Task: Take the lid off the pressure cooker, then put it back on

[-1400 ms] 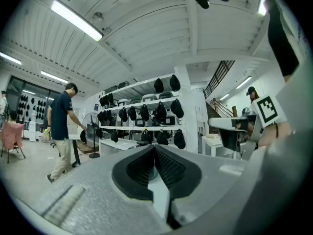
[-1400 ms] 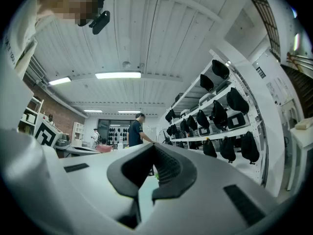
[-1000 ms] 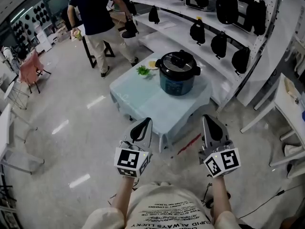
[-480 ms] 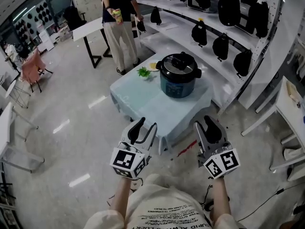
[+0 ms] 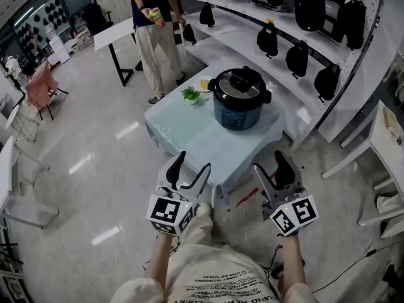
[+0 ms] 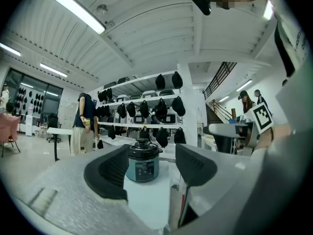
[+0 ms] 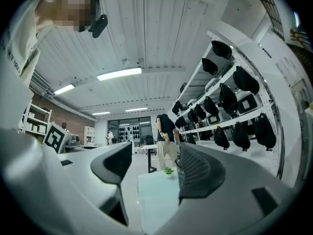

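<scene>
head view, nearest first: your left gripper [image 5: 192, 164] and right gripper [image 5: 269, 163] sit side by side low in front of your body, both pointing ahead at the light blue table [image 5: 183, 134]. both sets of jaws are opening and already stand wide, with nothing gripped or touched between them. past the table's near edge, well apart from either gripper, stands the pressure cooker [image 5: 238, 109] with its black lid [image 5: 238, 84] seated on top. it lies ahead and to the right of your left gripper, and ahead and slightly left of your right one. in the left gripper view the cooker shows far off, framed in the gap between the jaws. in the right gripper view it is mostly hidden behind the right-hand jaw, and the gap shows the table top and a small green plant [image 7: 169, 171]. farther still, beyond the cooker, a person [image 5: 154, 24] stands beside white shelves [image 5: 218, 48] holding dark items.
</scene>
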The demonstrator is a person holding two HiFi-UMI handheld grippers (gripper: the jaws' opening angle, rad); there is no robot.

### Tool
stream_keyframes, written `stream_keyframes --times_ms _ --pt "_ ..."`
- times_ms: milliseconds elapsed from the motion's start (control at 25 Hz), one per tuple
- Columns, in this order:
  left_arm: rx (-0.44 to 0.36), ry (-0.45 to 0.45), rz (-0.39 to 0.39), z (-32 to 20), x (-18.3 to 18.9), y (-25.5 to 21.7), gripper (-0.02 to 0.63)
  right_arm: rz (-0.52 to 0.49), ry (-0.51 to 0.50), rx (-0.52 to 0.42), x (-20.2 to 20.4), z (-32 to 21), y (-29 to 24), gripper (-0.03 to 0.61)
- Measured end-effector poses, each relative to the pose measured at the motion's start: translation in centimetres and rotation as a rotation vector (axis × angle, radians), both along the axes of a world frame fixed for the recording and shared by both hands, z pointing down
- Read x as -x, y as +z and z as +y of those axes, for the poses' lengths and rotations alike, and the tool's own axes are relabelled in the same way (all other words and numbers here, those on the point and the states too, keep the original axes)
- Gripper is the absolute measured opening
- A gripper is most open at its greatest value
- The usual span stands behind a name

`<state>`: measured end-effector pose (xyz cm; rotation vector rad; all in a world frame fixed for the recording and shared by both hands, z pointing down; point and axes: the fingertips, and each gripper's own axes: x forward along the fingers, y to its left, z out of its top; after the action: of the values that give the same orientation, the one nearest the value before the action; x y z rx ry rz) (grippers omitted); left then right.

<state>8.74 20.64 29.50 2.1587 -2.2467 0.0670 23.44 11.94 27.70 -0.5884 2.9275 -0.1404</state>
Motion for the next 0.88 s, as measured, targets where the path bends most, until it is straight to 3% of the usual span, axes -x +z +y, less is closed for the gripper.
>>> stream_keyframes --times_ms 320,880 --pt "0.018 0.034 0.001 -5.4 4.9 0.9 0.284 -0.025 0.102 0.035 3.1 -5.8 0.7 0.288" --pt "0.026 0.232 -0.001 -18.0 10.1 0.8 0.284 0.009 0.178 0.046 9.1 -14.7 1.1 0.288"
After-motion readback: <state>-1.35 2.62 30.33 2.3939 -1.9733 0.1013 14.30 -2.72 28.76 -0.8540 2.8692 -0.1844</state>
